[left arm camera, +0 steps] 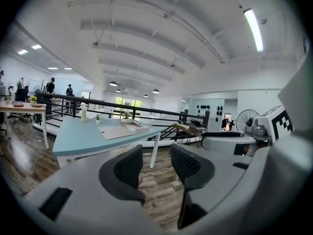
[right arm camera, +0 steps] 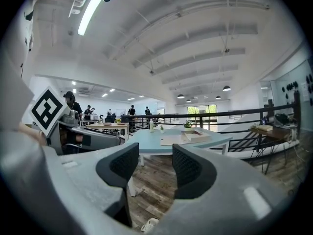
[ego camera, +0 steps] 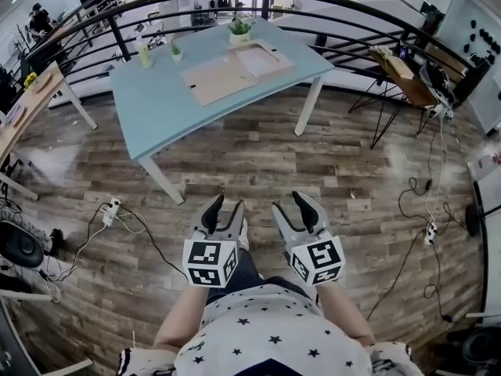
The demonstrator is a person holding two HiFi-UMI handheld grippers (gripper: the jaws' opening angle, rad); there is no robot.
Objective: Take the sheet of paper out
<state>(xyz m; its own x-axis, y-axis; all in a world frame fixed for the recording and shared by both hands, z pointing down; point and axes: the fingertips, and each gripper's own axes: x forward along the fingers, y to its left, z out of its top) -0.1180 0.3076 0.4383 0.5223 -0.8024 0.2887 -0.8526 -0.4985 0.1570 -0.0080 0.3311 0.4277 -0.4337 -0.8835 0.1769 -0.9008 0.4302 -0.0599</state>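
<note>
A light blue table point(ego camera: 156, 108) stands across the wooden floor, some way ahead of me. On it lies a flat tan folder point(ego camera: 215, 78) with a paler sheet or shallow tray point(ego camera: 264, 59) at its right end; which of the two it is I cannot tell. My left gripper point(ego camera: 223, 210) and right gripper point(ego camera: 301, 207) hang side by side close to my body, over bare floor. Both are open with nothing between the jaws. The left gripper view shows its jaws point(left arm camera: 155, 165) apart, the folder point(left arm camera: 117, 130) far beyond. In the right gripper view the jaws point(right arm camera: 155, 163) also stand apart, facing the table point(right arm camera: 146, 142).
A bottle point(ego camera: 144, 53) and two small potted plants point(ego camera: 239, 31) stand at the table's back edge. A black railing point(ego camera: 94, 18) curves behind it. A power strip with cables point(ego camera: 111, 210) lies on the floor at left, more cables point(ego camera: 427, 210) at right. A wooden desk point(ego camera: 23, 108) is far left.
</note>
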